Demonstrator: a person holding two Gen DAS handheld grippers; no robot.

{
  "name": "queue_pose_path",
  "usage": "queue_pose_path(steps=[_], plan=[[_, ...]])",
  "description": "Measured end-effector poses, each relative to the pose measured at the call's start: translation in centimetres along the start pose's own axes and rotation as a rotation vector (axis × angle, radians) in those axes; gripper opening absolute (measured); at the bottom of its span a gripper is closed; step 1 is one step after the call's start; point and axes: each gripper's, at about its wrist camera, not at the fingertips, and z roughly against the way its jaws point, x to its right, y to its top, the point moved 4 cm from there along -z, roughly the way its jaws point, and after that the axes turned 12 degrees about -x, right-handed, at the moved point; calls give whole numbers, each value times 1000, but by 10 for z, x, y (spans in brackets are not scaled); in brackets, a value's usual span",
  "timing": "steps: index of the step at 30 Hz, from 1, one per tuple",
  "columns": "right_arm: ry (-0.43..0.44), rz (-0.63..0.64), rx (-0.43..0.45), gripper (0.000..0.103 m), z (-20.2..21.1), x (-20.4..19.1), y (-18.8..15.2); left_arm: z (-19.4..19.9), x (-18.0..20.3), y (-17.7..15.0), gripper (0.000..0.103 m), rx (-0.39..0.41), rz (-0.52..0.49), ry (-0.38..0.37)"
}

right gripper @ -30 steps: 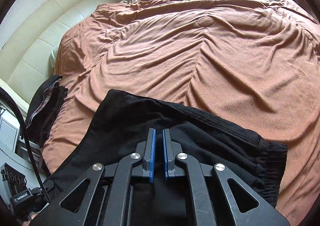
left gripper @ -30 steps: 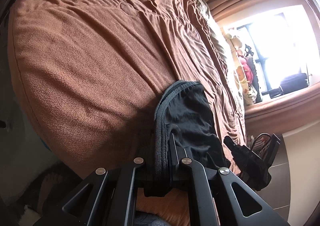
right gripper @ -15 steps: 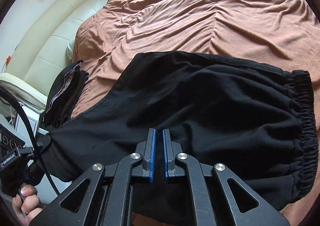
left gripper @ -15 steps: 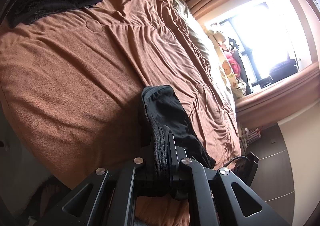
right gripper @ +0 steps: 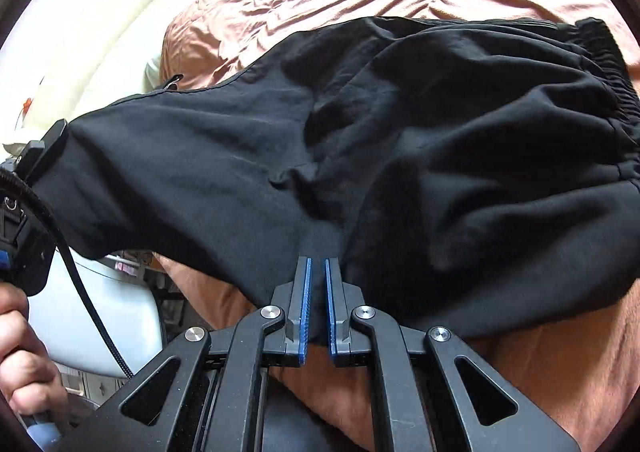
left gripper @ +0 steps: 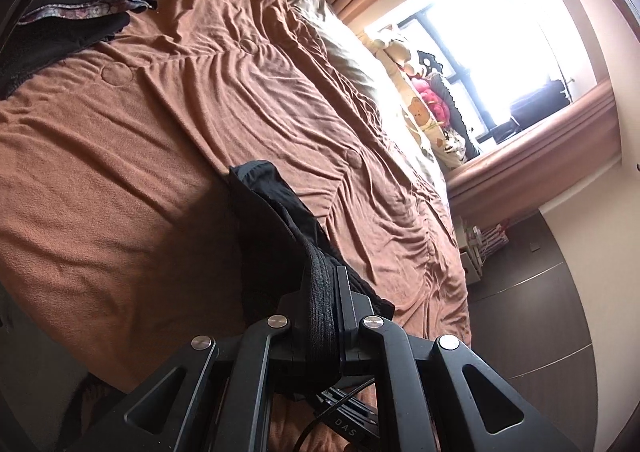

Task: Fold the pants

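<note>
- Broadly, a brown bedspread (left gripper: 168,139) covers the bed from the near edge to the far side.
- Black pants (right gripper: 360,155) hang spread above it, elastic waistband (right gripper: 608,63) at the right, in the right wrist view.
- Dark clothes (left gripper: 68,15) lie far left on the bedspread.
- Left gripper (left gripper: 322,288) is clamped tight on a bunched ribbed edge of the pants.
- Right gripper (right gripper: 316,292) has its blue pads nearly together, pinching the pants' near edge.
- Left hand (right gripper: 24,364) grips the other tool's handle at the left.
</note>
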Motion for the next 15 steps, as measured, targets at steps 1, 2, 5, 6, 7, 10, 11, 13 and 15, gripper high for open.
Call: queue_pose_path(steps=[1,2,5,6,7,10,11,13,15], plan=[[6,-2,12,3,6,3,-3,0,5,-1,8,-2,-12,0],[10,-4,26,3,13,6,-6,-1,11,-2,8,-5,-24,-1],[22,-15,78,3,38,16,-17,-5,28,-5,8,-18,-61,-7],[25,-24,97,3,47,20,-20,-7,34,-6,8,-23,-75,-8],[34,-39,113,3,57,26,-24,-9,40,-8,8,-29,-89,-9],[34,-94,172,8,90,46,-38,-18,55,-13,8,-51,-121,-17],[26,-108,193,8,100,51,-45,-22,61,-15,8,-59,-131,-20],[19,-141,214,8,119,64,-56,-31,71,-21,8,-77,-152,-23],[-8,-166,237,8,133,73,-66,-41,81,-28,8,-97,-172,-25]])
